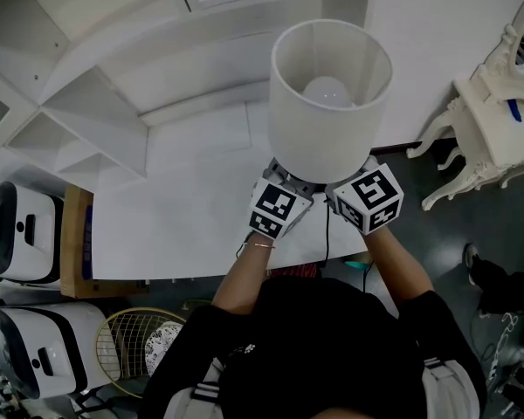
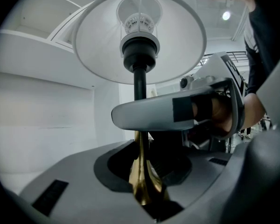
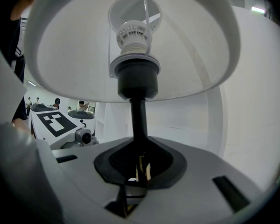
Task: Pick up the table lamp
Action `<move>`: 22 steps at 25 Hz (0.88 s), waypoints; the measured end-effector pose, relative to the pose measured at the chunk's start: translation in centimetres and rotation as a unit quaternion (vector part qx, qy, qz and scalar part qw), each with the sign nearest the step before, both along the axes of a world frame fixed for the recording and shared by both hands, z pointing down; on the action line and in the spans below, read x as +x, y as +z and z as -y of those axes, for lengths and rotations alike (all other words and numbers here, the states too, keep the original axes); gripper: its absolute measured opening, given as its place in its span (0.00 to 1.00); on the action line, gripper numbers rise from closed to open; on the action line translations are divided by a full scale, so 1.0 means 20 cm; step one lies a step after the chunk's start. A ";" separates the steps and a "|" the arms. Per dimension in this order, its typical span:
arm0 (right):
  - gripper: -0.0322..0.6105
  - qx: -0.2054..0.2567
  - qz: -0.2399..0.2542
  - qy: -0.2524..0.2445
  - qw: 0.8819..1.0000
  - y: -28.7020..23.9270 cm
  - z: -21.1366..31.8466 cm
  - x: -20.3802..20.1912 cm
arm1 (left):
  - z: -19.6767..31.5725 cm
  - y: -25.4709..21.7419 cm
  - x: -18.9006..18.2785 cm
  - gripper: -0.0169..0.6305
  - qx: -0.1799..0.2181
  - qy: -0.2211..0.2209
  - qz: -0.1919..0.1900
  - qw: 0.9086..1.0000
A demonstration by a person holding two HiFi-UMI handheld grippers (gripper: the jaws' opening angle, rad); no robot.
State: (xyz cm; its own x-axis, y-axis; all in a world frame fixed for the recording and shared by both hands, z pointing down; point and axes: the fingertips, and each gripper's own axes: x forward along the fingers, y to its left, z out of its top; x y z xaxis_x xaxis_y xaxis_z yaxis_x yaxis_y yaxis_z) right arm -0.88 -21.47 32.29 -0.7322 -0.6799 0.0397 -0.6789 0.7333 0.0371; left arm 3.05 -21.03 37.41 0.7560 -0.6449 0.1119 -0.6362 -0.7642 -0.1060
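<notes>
Head view has me standing at the near edge of the white desk [image 1: 183, 208]. My left forearm [image 1: 244, 273] and right forearm [image 1: 400, 260] reach forward and draw together under the lamp [image 1: 330, 103]. The left tongs [image 1: 288, 182] and right tongs [image 1: 342, 188] sit side by side, roughly level, with their marker cubes just beside each other. Their tips are tucked out of sight beneath the shade [image 1: 327, 151]. I can see straight down into the shade to the bulb [image 1: 327, 90].

Left gripper view shows the left tongs closed on the gold stem [image 2: 143, 181], low down where it flares. Above that the stem turns black and runs straight up to the socket [image 2: 139, 48] under the shade. A grey prong of the right tongs crosses the stem higher up, and my right hand [image 2: 221, 115] is wrapped on the handle behind it.

Right gripper view shows the right tongs closed on the stem as well. The black post rises from between them, and slivers of gold show in the gap. The cube of the left tongs sits off to the left.

So both tongs grip the lamp by its stem from my side. The lamp stands upright above the desk's near edge, right in front of me. Its base shows in no view, so I cannot tell whether it rests on the desk.
</notes>
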 end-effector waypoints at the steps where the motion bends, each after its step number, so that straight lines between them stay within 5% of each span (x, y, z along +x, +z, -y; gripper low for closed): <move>1: 0.15 0.000 -0.001 0.000 1.000 0.00 0.00 0.00 | 0.00 0.00 0.00 0.19 0.000 0.000 0.001 1.000; 22: 0.15 -0.004 0.002 -0.007 1.000 0.01 -0.03 -0.06 | -0.03 0.01 -0.06 0.19 -0.005 -0.006 0.001 1.000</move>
